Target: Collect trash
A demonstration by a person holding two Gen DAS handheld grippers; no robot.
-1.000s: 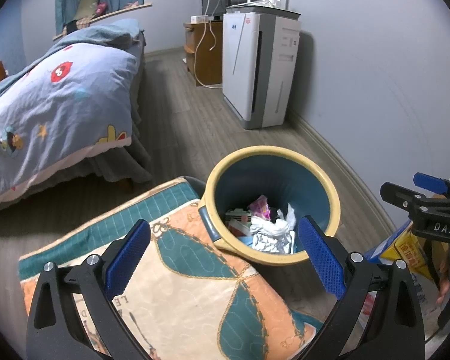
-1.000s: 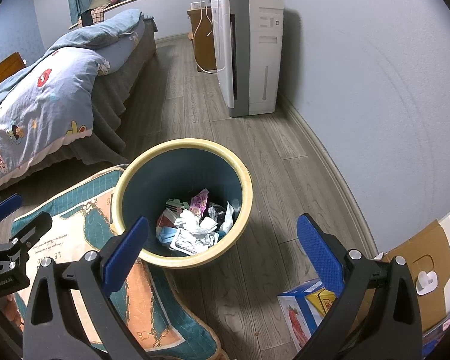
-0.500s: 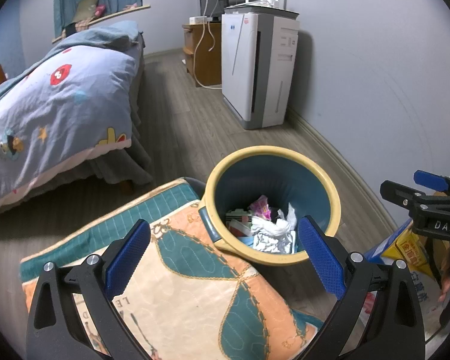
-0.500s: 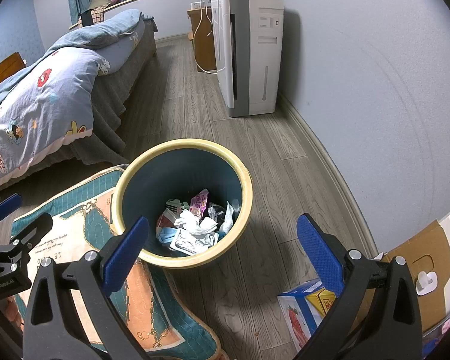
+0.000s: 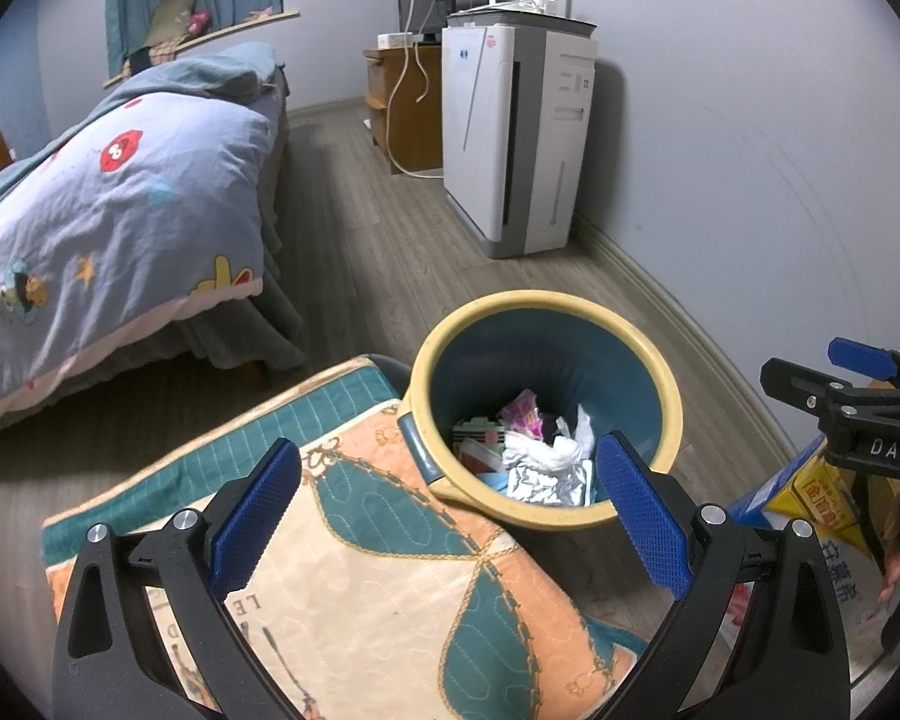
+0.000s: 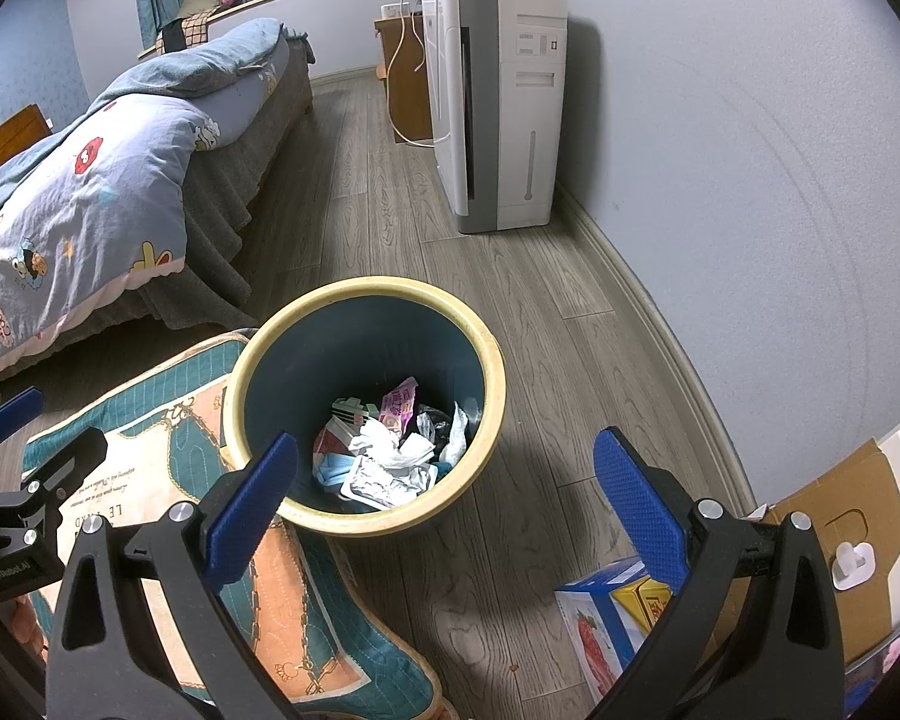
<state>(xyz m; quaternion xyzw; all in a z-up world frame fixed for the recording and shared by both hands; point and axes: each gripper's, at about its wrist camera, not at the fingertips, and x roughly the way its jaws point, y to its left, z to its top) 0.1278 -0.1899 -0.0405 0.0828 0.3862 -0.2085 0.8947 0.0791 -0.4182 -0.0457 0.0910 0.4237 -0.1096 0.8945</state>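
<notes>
Left wrist view: at upper left, a bed (image 5: 114,198) with a blue cartoon quilt. Lower left to centre, a quilted teal-and-peach mat (image 5: 378,564) lies on the wood floor, under the left gripper (image 5: 450,507), whose blue-padded jaws are spread wide and hold nothing. Right of centre stands a round bin (image 5: 546,306) with a yellow rim, touching the mat; crumpled trash (image 5: 540,456) sits inside it. Upper centre, a white air purifier (image 5: 510,138) stands against the wall. Right wrist view: the right gripper (image 6: 444,504) has its jaws spread too, empty; a colourful carton (image 6: 606,618) lies at lower right.
</notes>
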